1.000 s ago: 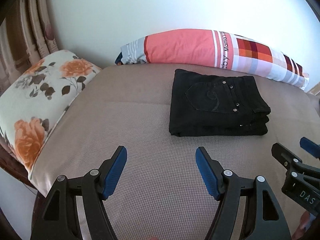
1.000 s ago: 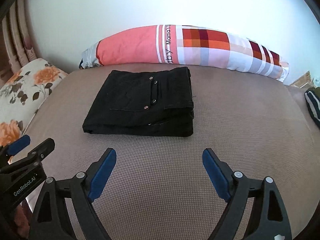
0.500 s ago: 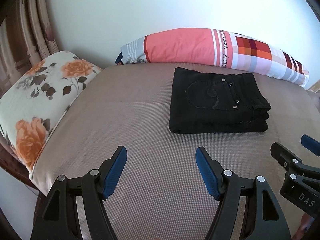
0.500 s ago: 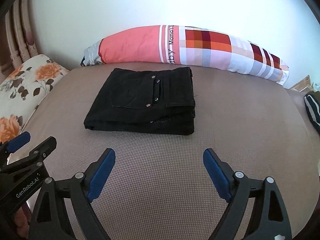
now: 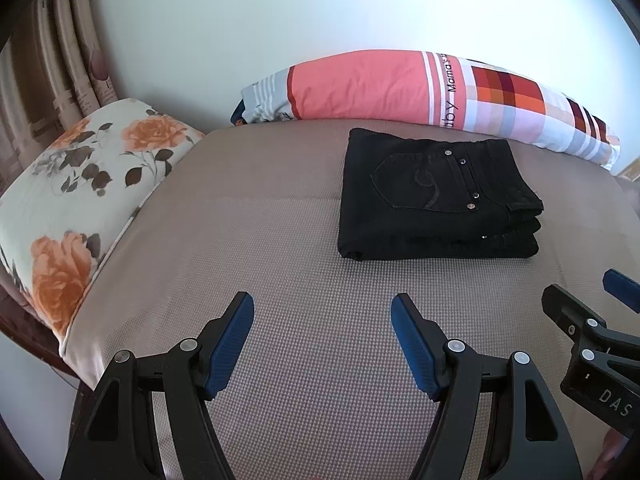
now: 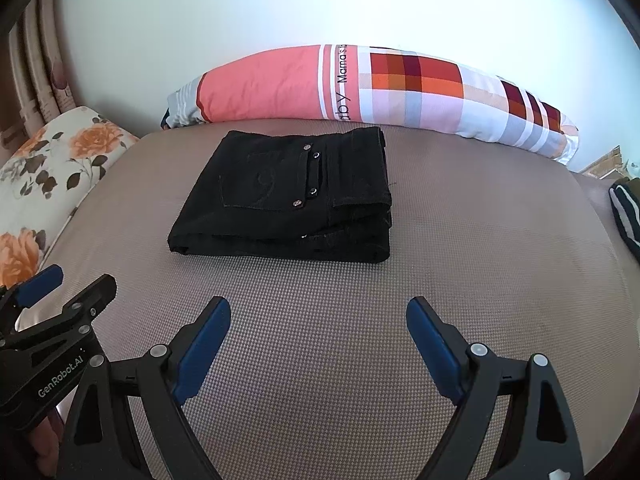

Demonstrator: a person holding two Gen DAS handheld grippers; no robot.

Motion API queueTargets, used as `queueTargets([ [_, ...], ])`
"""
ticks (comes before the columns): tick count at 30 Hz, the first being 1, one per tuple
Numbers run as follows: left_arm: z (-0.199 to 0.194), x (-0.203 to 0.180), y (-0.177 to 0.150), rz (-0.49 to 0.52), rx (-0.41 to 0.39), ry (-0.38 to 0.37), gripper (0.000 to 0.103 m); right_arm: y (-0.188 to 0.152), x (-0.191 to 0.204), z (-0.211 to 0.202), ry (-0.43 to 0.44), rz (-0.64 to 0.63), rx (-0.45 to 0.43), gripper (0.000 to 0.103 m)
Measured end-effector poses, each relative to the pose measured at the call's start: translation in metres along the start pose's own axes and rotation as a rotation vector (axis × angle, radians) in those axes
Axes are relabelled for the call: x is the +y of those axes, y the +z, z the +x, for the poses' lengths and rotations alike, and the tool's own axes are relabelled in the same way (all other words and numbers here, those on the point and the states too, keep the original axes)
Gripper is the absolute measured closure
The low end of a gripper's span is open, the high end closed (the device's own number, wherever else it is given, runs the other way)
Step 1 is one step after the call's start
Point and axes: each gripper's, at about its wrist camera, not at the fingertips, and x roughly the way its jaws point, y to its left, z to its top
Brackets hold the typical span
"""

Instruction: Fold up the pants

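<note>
Barely shifted since a second ago: both claws parked, pants slightly further up in both views

Left gripper [image 5: 322, 306] and right gripper [image 6: 319, 308] hovering over the tan bed cover [image 5: 260, 240], jaws spread wide on each, blue pads gripping nothing, well short of the cloth. Black pants [image 6: 292, 196] lying folded in a thick rectangle toward the far side of the bed, back pocket and rivets up, stacked fold edges facing the claws, just before the long striped and checked bolster [image 6: 380, 88] along the wall. Floral pillow [image 5: 80, 192] at the left edge. Dark striped item [image 6: 626, 216] at the far right, unclear what
</note>
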Motion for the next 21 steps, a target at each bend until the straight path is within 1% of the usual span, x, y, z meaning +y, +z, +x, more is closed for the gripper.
queueTargets([
  [21,0.0073,0.0031,-0.0009,0.019,0.016,-0.012,0.031,-0.0032,-0.0001,0.003,0.001,-0.002,0.018,0.015],
])
